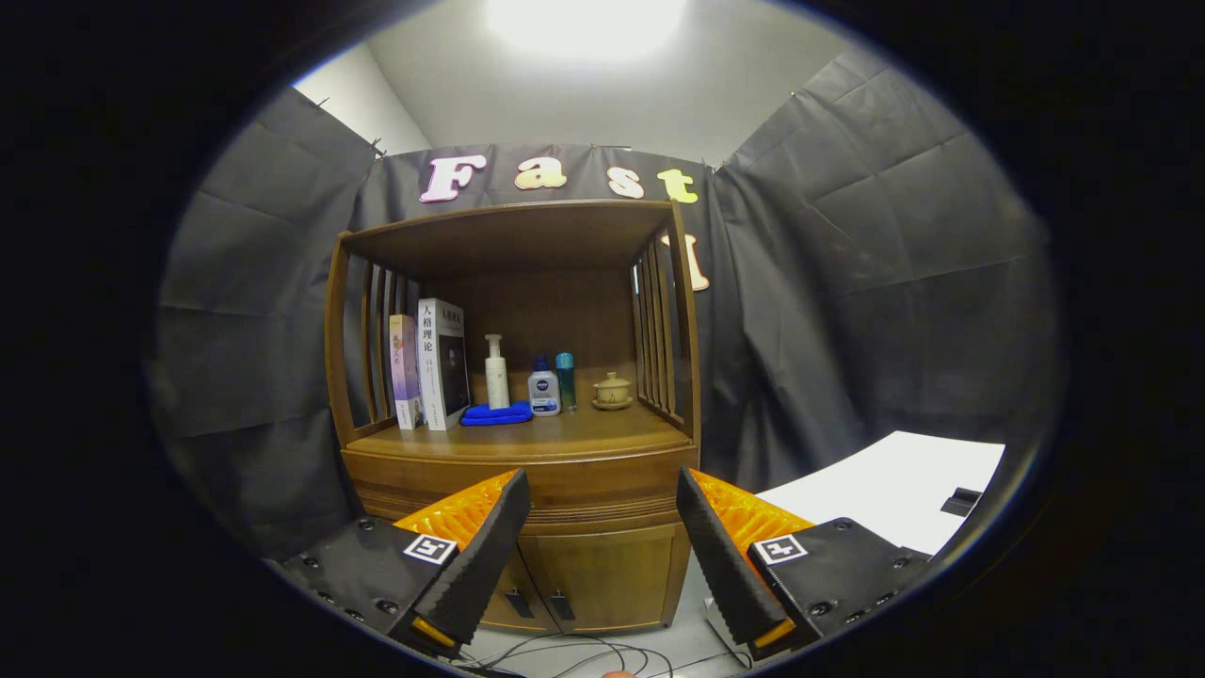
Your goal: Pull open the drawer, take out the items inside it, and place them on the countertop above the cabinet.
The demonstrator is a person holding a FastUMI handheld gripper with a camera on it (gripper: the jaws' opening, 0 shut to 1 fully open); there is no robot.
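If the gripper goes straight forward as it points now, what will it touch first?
Probably the cabinet's front, around the closed drawer under the countertop. The open gripper frames that band between its fingers, apart from it; depth is unclear.

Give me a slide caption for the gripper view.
Open tool faces the closed drawer of a brown wooden cabinet, its countertop holding books, bottles, a blue cloth.

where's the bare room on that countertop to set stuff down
Free: front strip of the countertop, and the right front beside the teacup. Crowded: books, blue cloth and bottles along the back. The open gripper holds nothing.
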